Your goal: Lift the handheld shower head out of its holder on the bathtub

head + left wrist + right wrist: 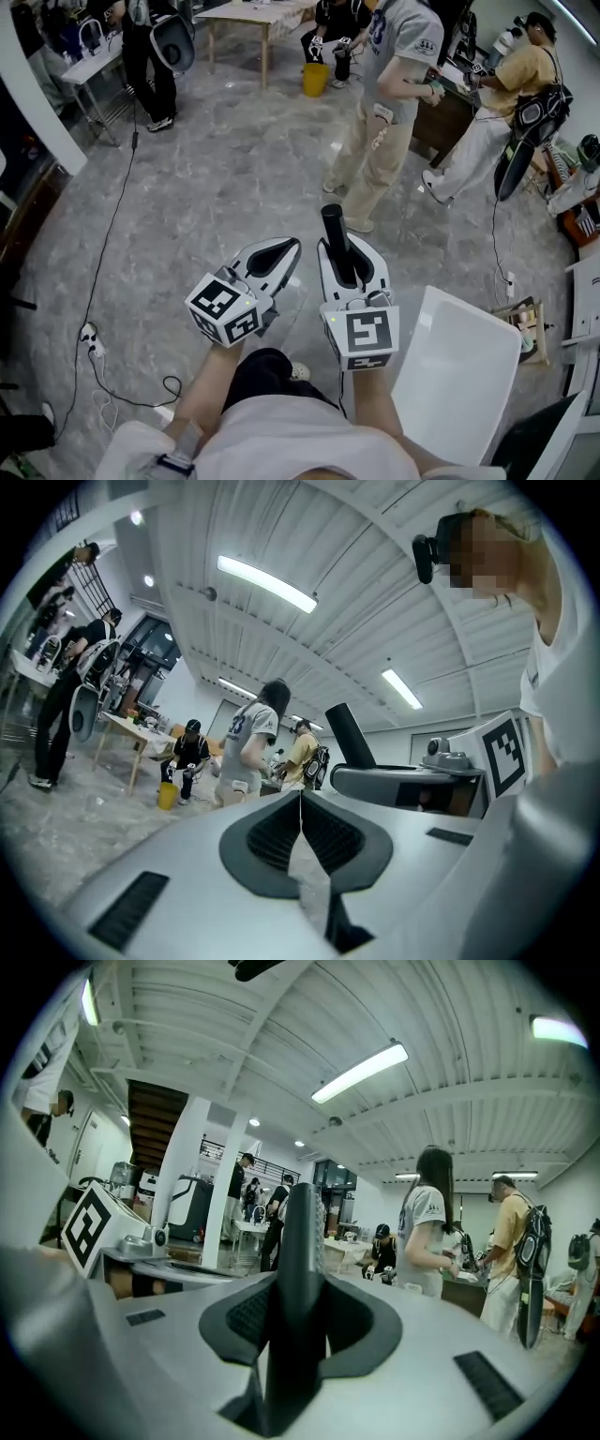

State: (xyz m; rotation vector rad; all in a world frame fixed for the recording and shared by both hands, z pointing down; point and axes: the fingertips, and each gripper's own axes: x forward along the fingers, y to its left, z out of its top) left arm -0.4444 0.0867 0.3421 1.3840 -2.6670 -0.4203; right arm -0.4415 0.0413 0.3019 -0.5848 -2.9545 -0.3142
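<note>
While in right gripper (pixel 345 253), shower head (pixel 334 223).

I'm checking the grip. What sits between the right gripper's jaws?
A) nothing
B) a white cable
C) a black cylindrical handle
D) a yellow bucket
C: the right gripper is closed on the black cylindrical handle, which sticks out past its jaws.

Dark handle (pixel 298 1241): lower end hidden inside the right claw (pixel 349 253).
White panel (pixel 459 370): near corner behind the wearer's arm (pixel 373 408).
Far bench (pixel 253 13): cut by the top edge, items too small to tell.
</note>
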